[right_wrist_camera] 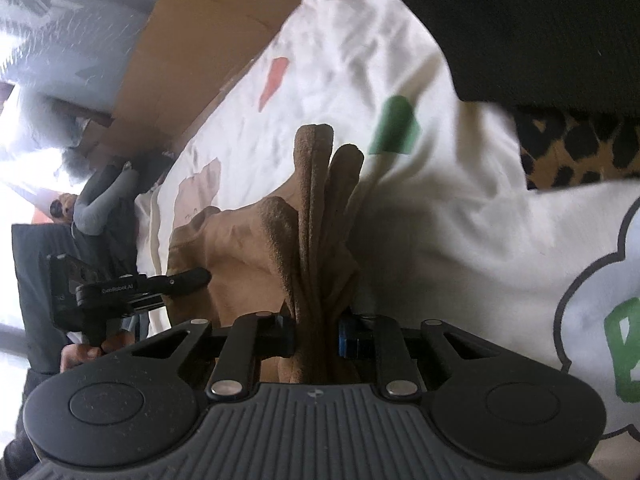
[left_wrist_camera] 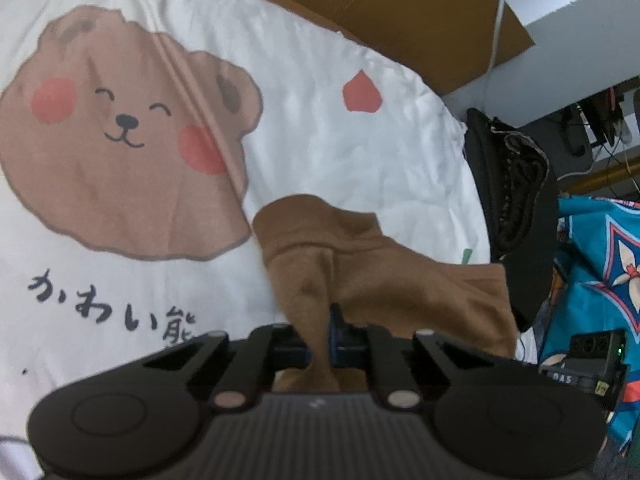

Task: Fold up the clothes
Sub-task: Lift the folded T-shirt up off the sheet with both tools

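Observation:
A brown garment [left_wrist_camera: 360, 264] lies bunched on a white bed sheet [left_wrist_camera: 320, 128] printed with a cartoon bear. My left gripper [left_wrist_camera: 320, 350] is shut on a thin fold of its fabric, which rises between the blue pads. In the right wrist view the same brown garment [right_wrist_camera: 256, 240] runs up from my right gripper [right_wrist_camera: 316, 336], shut on a thicker bunch of folds. The left gripper [right_wrist_camera: 188, 278] shows at the left there, its black finger at the garment's far edge, held by a hand [right_wrist_camera: 76, 354].
A black garment [right_wrist_camera: 520, 28] and a leopard-print cloth [right_wrist_camera: 580, 148] lie on the sheet at the upper right of the right wrist view. Brown cardboard [left_wrist_camera: 400, 4] stands behind the bed. A black chair [left_wrist_camera: 512, 184] and a teal patterned cloth [left_wrist_camera: 600, 264] sit beside the bed's edge.

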Available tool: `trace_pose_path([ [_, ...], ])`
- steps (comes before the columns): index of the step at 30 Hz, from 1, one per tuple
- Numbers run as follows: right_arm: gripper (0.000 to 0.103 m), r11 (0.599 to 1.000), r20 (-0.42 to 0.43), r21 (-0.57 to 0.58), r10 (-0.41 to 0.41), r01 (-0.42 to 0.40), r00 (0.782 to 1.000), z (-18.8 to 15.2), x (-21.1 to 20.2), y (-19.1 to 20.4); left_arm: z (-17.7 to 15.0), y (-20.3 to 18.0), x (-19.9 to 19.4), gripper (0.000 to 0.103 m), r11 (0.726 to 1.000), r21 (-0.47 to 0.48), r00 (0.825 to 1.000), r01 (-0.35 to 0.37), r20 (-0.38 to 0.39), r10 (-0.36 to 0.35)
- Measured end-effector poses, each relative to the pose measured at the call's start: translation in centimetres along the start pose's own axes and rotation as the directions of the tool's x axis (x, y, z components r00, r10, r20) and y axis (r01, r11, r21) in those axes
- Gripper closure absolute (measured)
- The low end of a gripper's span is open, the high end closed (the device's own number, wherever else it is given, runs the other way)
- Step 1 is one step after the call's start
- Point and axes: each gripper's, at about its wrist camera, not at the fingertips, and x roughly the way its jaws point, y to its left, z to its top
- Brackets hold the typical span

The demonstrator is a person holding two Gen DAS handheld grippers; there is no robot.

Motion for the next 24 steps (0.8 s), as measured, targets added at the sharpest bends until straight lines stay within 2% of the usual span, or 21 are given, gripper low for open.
trace_pose_path([
  [7, 0.086, 0.998, 0.015, -0.059, -0.002, 0.002, 1.000, -0.3, -1.0, 2.0, -1.1, -2.7, -2.6, 0.096, 0.996, 0.086, 0.998, -0.029, 0.050, 0.025],
  [8, 0.086, 0.998, 0.017, -0.064, -0.003, 0.004, 1.000, -0.3, -1.2, 2.3, -1.4, -3.3, -3.0, 0.096, 0.990, 0.124, 0.996, -0.060, 0.068, 0.051],
  [17, 0.086, 0.986, 0.040, -0.158, -0.043, 0.048, 0.998, -1.2, -2.6, 5.2, -3.3, -4.9, -6.3, 0.096, 0.986, 0.147, 0.989, -0.081, 0.137, 0.061],
  [24, 0.086, 0.960, 0.038, -0.273, -0.047, 0.055, 0.998, -2.2, -4.3, 8.6, -4.8, -6.1, -9.2, 0.096, 0.980, 0.168, 0.977, -0.102, 0.202, 0.067],
])
